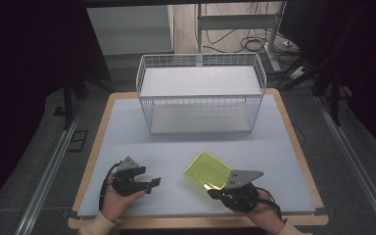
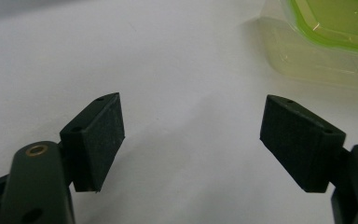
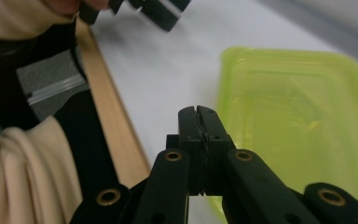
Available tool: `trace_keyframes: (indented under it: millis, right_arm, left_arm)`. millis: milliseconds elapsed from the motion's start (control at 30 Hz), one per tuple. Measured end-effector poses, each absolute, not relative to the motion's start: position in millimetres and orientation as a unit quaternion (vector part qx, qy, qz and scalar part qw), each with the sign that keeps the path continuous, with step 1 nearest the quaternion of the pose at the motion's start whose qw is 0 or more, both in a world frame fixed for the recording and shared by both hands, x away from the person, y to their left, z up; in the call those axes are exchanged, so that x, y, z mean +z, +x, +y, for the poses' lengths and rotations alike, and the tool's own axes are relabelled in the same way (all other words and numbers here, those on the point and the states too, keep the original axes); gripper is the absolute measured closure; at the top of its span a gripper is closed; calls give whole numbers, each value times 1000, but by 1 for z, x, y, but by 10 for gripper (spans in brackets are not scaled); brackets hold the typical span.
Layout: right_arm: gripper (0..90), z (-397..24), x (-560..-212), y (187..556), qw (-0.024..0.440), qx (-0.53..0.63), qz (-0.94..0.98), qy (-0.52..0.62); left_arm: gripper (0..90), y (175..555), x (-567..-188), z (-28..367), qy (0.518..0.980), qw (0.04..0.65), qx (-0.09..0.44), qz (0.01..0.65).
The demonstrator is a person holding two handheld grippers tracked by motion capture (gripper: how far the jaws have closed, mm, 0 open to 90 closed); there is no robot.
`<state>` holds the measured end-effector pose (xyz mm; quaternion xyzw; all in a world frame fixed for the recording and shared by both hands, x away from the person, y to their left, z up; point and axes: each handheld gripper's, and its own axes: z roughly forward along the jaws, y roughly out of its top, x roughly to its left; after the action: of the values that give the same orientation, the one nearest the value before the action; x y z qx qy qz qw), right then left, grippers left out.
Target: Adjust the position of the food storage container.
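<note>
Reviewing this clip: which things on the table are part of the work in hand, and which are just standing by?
In play:
- yellow-green lidded container, lying on the table
- right gripper, jaws shut, beside the container
- left gripper, jaws open, nothing between them

Standing by:
- white wire basket at the far side, nothing visible in it
- table
</note>
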<state>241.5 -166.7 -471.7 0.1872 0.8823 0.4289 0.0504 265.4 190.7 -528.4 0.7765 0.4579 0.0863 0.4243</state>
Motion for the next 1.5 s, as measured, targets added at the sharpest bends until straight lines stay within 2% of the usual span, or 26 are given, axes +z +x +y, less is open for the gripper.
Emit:
trace_keyframes:
  millis: [433, 1500]
  right_arm:
    - [899, -155, -488, 235, 45, 382, 907, 173]
    - [900, -177, -492, 245, 52, 358, 909, 207]
  left_arm:
    - [216, 265, -529, 190, 778, 423, 86, 457]
    - [216, 265, -529, 190, 779, 424, 85, 454]
